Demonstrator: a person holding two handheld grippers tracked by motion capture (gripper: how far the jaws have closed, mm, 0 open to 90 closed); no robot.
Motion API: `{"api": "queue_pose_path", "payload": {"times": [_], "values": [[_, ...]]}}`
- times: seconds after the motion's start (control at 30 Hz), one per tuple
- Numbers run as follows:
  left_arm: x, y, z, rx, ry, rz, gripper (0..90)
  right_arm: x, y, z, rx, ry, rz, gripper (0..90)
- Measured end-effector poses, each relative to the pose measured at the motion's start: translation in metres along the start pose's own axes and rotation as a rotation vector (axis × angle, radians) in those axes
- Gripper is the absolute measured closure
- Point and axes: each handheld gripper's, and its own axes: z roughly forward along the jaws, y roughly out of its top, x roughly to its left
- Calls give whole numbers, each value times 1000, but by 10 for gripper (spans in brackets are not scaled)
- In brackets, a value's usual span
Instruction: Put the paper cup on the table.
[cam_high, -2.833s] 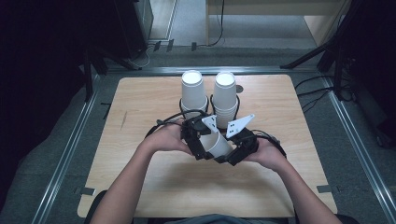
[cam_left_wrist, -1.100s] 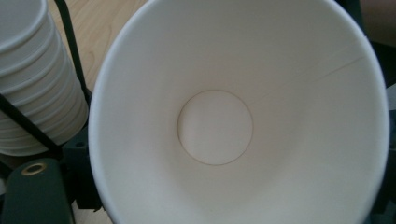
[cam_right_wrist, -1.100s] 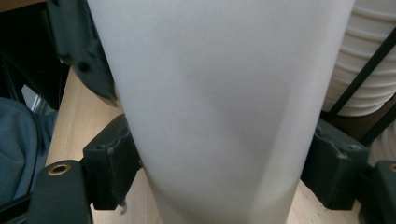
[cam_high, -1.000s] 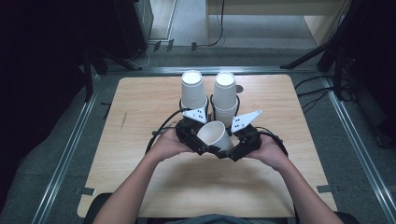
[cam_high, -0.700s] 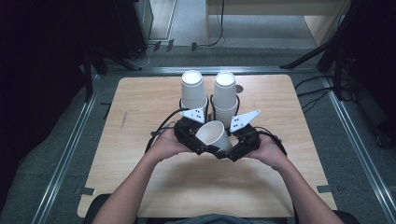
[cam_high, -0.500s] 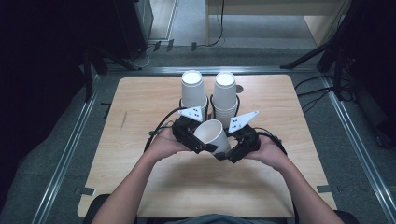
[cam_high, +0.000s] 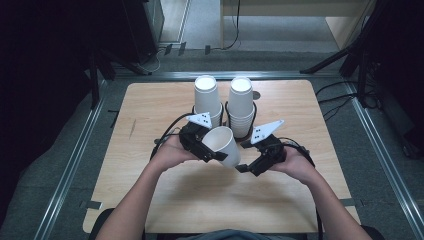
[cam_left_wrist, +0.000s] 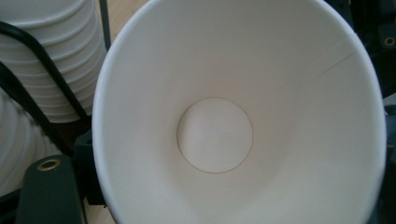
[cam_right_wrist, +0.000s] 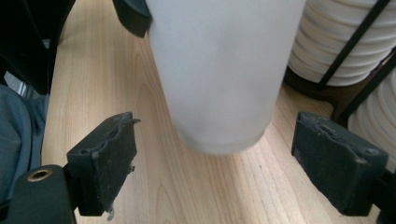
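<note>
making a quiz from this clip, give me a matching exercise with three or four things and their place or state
Things:
1. paper cup
2. right gripper
3. cup stacks
4. left gripper

States:
a. upside down in wire holders at the table's far side
b. jaws wide apart, touching nothing
c. tilted, off the table
d. grips the cup's rim

Pairs: 1-c, 2-b, 3-a, 4-d

Pale wooden tabletop (cam_high: 150, 105) sitting on grey carpet floor (cam_high: 200, 20); metal rails (cam_high: 70, 165) flanking it; black cables (cam_high: 340, 100) trailing; surroundings lying dark.
</note>
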Motion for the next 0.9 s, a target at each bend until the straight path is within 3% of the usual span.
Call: {"api": "queue_pose_path", "payload": {"times": [0.33, 0.9], "values": [[5, -7, -10, 37, 58, -26, 147, -6, -7, -6, 16, -31, 33, 149], [7, -24, -31, 47, 106, -50, 147, -21, -20, -19, -9, -77, 63, 159]]}}
